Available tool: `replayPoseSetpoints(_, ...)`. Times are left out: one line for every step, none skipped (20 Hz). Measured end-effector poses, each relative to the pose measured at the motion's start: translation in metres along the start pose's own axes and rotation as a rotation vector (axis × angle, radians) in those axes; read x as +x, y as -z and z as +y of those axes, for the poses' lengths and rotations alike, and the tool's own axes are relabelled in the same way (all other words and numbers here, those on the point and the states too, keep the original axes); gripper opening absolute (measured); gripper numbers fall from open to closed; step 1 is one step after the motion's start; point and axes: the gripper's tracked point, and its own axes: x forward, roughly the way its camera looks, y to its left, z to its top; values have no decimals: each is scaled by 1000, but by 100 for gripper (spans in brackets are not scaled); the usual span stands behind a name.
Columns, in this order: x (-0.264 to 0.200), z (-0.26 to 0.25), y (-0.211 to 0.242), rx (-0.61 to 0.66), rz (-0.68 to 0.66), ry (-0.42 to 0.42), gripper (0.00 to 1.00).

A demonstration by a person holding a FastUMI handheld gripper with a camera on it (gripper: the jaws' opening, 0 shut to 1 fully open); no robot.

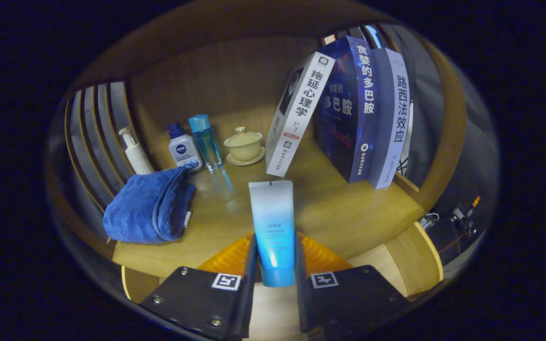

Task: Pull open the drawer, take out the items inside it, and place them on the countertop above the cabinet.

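Above the countertop (339, 208), the gripper (275, 258) clamps a tube (273, 227) (cap end nearest).

Home-style nook, bathroom/bedroom shelf setup staged in a booth.
Wooden counter (349, 213) with wooden back panel and slatted side; toiletries at far left: pump bottle (135, 152), lotion bottle (184, 148), clear blue bottle (205, 141). Folded blue towel (147, 206) near left, lidded tea cup on saucer (244, 146) at the back, books (349, 113) standing on the right. Gripper (275, 258) fingers clamp a blue tube (273, 227).
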Motion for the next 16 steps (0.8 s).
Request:
replayPoseSetpoints(2,0,0,3,1,-1,39)
replayPoseSetpoints(4,-1,2,5,6,-3,39)
replayPoseSetpoints(7,0,4,7,12,-5,39)
replayPoseSetpoints(10,0,7,9,23,-8,39)
replayPoseSetpoints(11,1,3,12,2,-13,39)
replayPoseSetpoints(14,1,5,17,12,-17,39)
replayPoseSetpoints(12,0,2,27,-4,-22,39)
replayPoseSetpoints(15,1,4,36,-1,-27,39)
replayPoseSetpoints(16,1,1,45,-13,-33,39)
replayPoseSetpoints(18,2,1,48,-15,-40,39)
replayPoseSetpoints(20,2,-1,49,-22,-45,39)
replayPoseSetpoints(22,2,-2,51,-23,-50,39)
replayPoseSetpoints(23,2,-3,54,-27,-53,39)
replayPoseSetpoints(24,2,-4,58,-30,-56,39)
replayPoseSetpoints(26,2,-6,62,-36,-59,39)
replayPoseSetpoints(29,2,-8,64,-42,-64,39)
